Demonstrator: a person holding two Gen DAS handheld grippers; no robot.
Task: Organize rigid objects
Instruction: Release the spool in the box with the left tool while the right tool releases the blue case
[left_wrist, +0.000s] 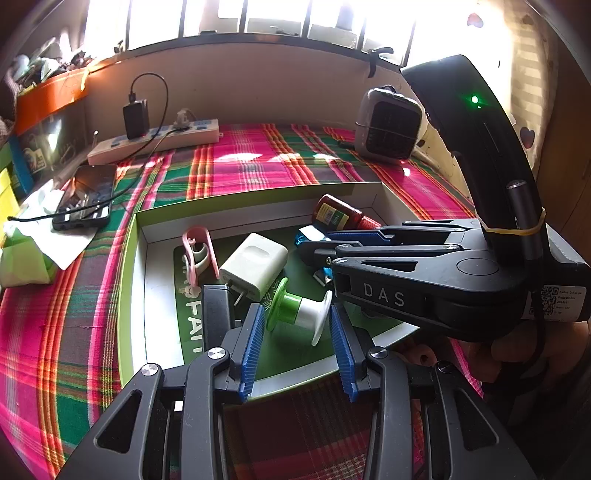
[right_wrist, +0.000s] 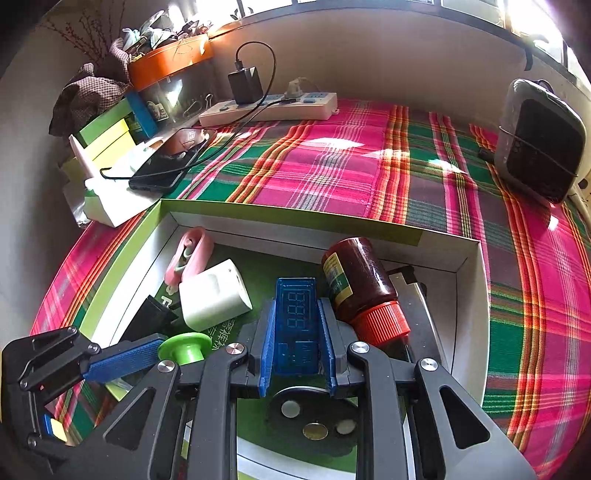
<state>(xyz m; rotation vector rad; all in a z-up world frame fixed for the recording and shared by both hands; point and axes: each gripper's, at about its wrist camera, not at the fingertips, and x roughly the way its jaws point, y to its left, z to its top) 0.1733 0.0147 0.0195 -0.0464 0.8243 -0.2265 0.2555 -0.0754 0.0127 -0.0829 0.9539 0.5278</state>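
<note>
The left gripper (left_wrist: 297, 325) hangs low over a shallow cardboard box lid (left_wrist: 236, 205), its two ribbed blue pads (left_wrist: 253, 350) spread to either side of one spool (left_wrist: 297, 312) with a green flange, a white flange and a part-green, part-white core; the jaws are released, the spool lying on its side between the pads, and whether either pad touches it cannot be told. The right gripper (right_wrist: 298, 338) is clenched on one translucent blue meter module (right_wrist: 295, 323), a flat rectangle whose face shows a three-digit "888" display; it is held just above the lid's green printed floor. Below it in the right wrist view lie three small discs (right_wrist: 315, 430), two pale and one brassy, on a dark round patch. The right tool's black body bears the raised letters "DAS" (left_wrist: 384, 294) and a QR sticker, too small to read. Beside the module lies one dark red bottle (right_wrist: 356, 278) on its side, ribbed red cap toward the camera, yellow-green label illegible. Further in sit one white plug adapter (left_wrist: 255, 266), smooth and boxy with two metal prongs, and one pink clip (left_wrist: 197, 251), curved plastic. Beyond the lid spreads one plaid cloth (left_wrist: 258, 155), pink, green and orange; on it one black phone (left_wrist: 85, 197), one white power strip (left_wrist: 155, 138) carrying a black charger, and one grey grilled device (left_wrist: 388, 125).
</note>
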